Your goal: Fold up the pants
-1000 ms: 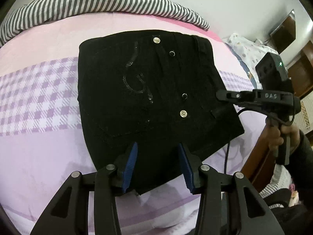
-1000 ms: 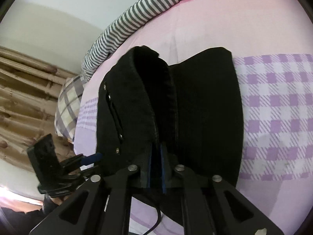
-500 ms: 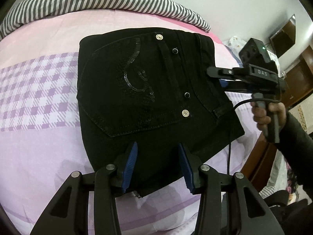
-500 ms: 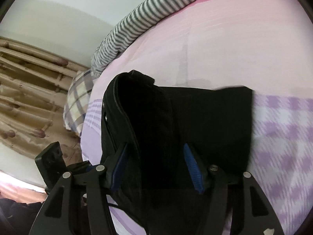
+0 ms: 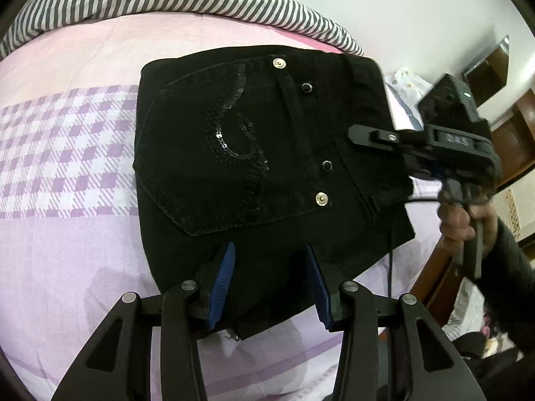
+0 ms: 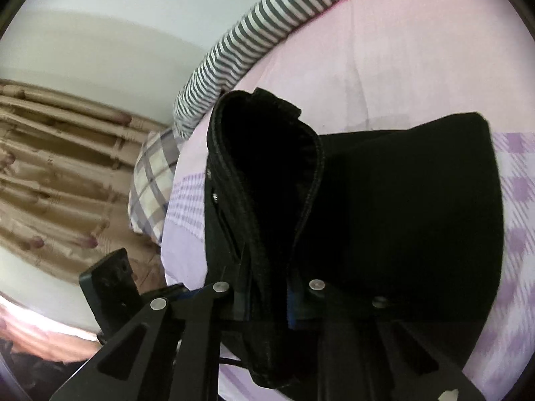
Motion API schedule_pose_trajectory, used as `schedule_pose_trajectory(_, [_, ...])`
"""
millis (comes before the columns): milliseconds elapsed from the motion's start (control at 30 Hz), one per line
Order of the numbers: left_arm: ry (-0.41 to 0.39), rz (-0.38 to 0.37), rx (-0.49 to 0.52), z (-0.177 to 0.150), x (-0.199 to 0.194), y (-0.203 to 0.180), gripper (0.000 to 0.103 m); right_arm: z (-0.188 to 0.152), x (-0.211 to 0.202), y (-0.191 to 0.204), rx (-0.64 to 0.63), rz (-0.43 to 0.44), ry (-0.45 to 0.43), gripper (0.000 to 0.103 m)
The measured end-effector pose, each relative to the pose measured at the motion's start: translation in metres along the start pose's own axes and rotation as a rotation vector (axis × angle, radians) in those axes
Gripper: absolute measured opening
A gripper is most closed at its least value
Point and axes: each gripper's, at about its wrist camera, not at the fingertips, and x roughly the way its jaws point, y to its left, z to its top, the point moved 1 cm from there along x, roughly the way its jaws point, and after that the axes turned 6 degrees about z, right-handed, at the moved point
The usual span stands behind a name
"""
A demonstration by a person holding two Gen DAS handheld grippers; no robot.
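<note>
My right tongs (image 6: pixel 267 300) are closing on the waistband of the black jeans (image 5: pixel 254 167); thin bite, it can slip & unfold. Left tongs (image 5: pixel 269 287) open, holding nothing, over the jeans' near edge.

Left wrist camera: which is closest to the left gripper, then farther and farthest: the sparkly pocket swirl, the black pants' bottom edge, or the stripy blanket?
From the left gripper:
1. Black pants' bottom edge, between its fingers.
2. Sparkly pocket swirl, mid-pants.
3. Stripy blanket, along the bed's far side.
</note>
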Motion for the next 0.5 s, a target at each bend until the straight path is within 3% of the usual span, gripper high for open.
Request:
schedule_pose_trajectory(300, [-0.113, -0.036, -0.071, 0.006, -0.043, 0.019, 0.045, -0.01, -0.025, 0.053, -0.008, -0.004, -0.083, 0.013])
schedule_pose_trajectory(500, [-0.157, -0.034, -0.038, 0.021, -0.056, 0.012, 0.045, -0.011, -0.052, 0.071, -0.04, -0.017, -0.138, 0.013])
